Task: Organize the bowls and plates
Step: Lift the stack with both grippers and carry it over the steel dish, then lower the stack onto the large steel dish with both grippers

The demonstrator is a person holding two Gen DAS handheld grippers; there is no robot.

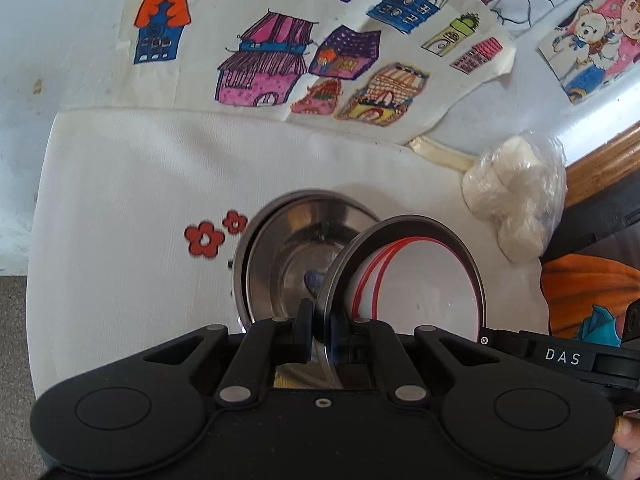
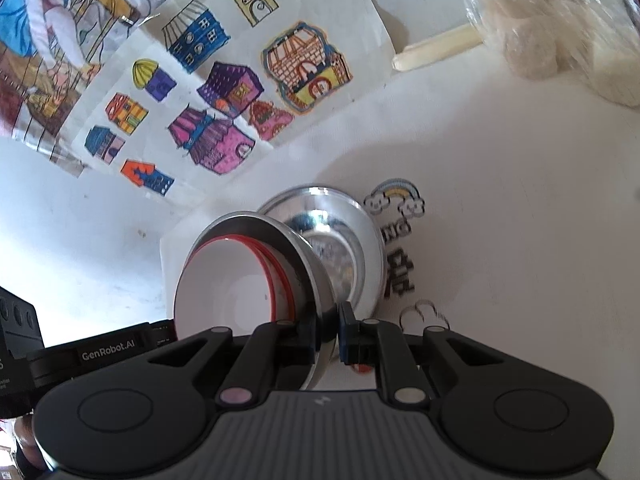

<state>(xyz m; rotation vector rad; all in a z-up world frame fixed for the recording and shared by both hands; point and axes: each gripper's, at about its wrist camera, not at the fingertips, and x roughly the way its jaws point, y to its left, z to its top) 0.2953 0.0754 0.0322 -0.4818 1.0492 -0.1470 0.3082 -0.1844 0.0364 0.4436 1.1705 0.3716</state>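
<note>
The left gripper (image 1: pixel 318 326), matte black plastic with pinned linkage arms, has its fingers pinched tight on the thin rim of a round stainless-steel plate (image 1: pixel 404 276) with a broad flat brushed lip. The plate is tipped up on edge above the counter. Nested in it is a glossy white bowl with a red rim line (image 1: pixel 416 280), smooth and shallow. Behind these stands a second polished steel plate (image 1: pixel 288 248), also tilted, its mirror-like well catching dark reflections.

In the right wrist view, the right gripper (image 2: pixel 330 330), of the same black build with a ribbed grey body, has its fingers closed narrowly on the rim of the shiny steel plate (image 2: pixel 340 240), which sits just behind the brushed plate (image 2: pixel 260 226) holding the white bowl (image 2: pixel 232 280). The two plates overlap and appear to touch at their edges.

The counter (image 1: pixel 120 208) is covered with a white, finely woven cloth printed with red flowers (image 1: pixel 214 234). Beyond it lie paper sheets with bright marker drawings of houses (image 1: pixel 264 64), slightly creased. A crinkled clear plastic bag of pale lumpy material (image 1: pixel 520 196) rests near the counter's wooden edge.
</note>
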